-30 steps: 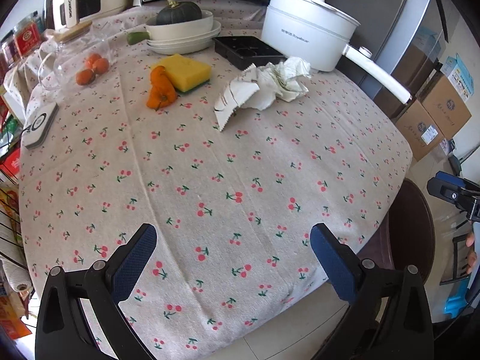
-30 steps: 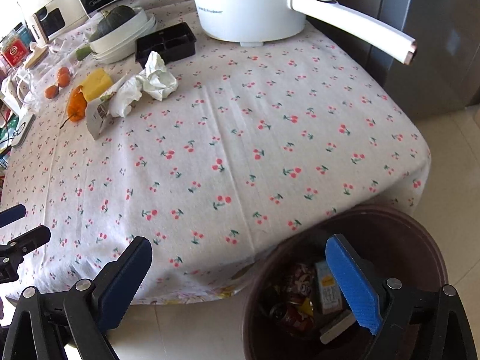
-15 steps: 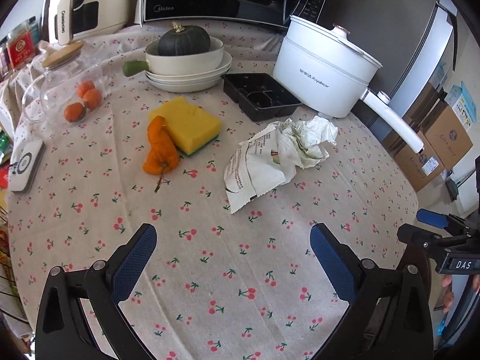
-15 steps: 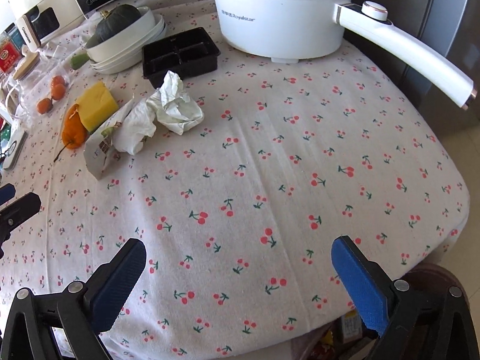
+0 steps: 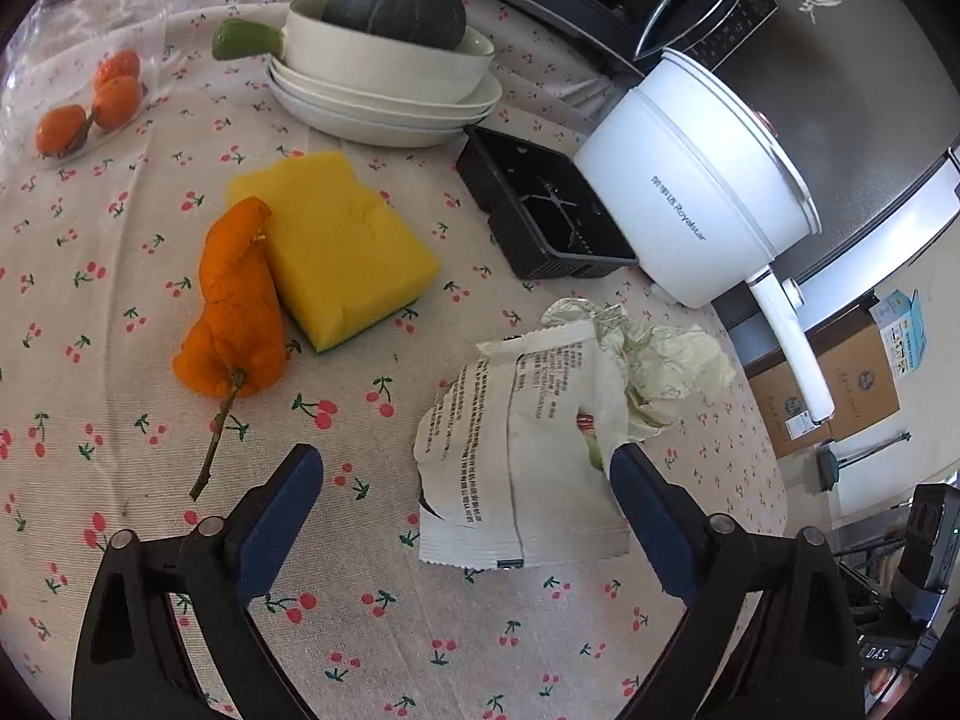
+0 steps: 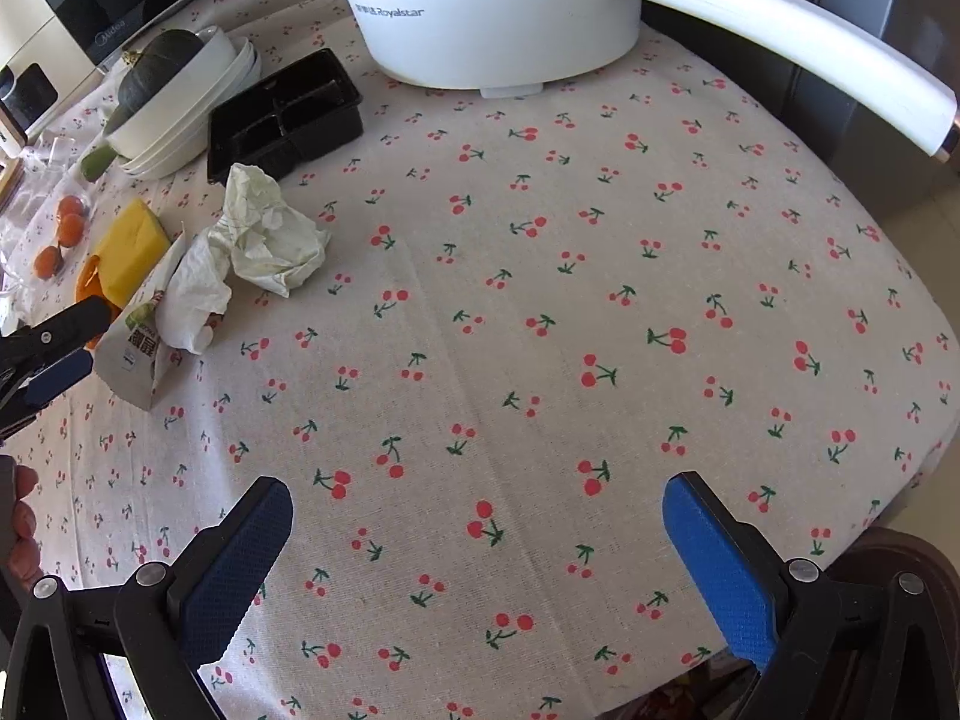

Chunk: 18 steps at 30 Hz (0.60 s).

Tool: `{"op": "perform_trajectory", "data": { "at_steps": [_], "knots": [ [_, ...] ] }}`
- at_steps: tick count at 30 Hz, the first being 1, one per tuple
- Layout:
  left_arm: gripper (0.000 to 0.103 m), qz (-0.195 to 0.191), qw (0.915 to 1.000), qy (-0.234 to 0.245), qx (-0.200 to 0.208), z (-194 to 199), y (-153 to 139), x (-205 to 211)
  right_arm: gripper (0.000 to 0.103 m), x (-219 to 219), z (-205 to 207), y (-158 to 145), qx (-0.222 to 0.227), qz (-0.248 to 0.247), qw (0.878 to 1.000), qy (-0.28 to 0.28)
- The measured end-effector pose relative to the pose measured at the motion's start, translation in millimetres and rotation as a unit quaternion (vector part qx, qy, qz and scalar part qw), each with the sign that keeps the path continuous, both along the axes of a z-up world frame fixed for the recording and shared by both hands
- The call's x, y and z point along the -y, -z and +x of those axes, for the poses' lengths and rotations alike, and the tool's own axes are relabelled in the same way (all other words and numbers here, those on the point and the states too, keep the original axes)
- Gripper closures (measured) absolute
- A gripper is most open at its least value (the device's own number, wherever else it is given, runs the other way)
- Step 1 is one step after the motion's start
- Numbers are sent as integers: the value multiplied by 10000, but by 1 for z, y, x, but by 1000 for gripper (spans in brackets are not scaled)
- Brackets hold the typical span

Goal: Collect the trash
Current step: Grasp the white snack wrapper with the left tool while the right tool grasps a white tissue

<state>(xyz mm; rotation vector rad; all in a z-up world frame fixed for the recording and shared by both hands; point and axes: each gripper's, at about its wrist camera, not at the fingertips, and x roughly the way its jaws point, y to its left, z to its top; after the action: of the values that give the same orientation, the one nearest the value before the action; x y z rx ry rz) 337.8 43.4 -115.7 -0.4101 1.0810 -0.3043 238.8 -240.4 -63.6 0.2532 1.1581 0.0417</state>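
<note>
A torn white printed wrapper (image 5: 516, 450) lies on the cherry tablecloth with a crumpled tissue (image 5: 660, 366) at its far end. My left gripper (image 5: 468, 510) is open, low over the table, with the wrapper's near end between its fingers. An orange peel with a stem (image 5: 237, 318) lies to the left against a yellow sponge (image 5: 336, 246). In the right wrist view the wrapper (image 6: 150, 330) and tissue (image 6: 270, 234) lie far left. My right gripper (image 6: 474, 546) is open and empty over bare cloth. The brown trash bin's rim (image 6: 894, 546) shows at the bottom right.
A white electric pot (image 5: 690, 198) with a long handle (image 6: 780, 42) stands at the back, a black plastic tray (image 5: 540, 210) beside it. Stacked white bowls hold a dark squash (image 5: 390, 6). Small oranges (image 5: 90, 102) lie in a clear container far left.
My left gripper moved forward and down to the wrapper, which now lies between its fingers. My right gripper moved forward over the table, so the bin has dropped almost out of view.
</note>
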Motion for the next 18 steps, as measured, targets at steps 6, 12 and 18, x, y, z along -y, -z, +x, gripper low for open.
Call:
{"op": "perform_trajectory", "data": {
  "at_steps": [6,12,18],
  "knots": [
    [37,-141,9996,92,216,-5,-1,0,1,-1,2,3,-32,150,9999,34],
    [46,745,9960,192,457,-28,-21,-12,1,-16,4,4,-18,238,9997,-108],
    [47,976,9944,-86,389,-53,-34,-50,1,-39,5,-1,180,274,9990,-289]
  ]
}}
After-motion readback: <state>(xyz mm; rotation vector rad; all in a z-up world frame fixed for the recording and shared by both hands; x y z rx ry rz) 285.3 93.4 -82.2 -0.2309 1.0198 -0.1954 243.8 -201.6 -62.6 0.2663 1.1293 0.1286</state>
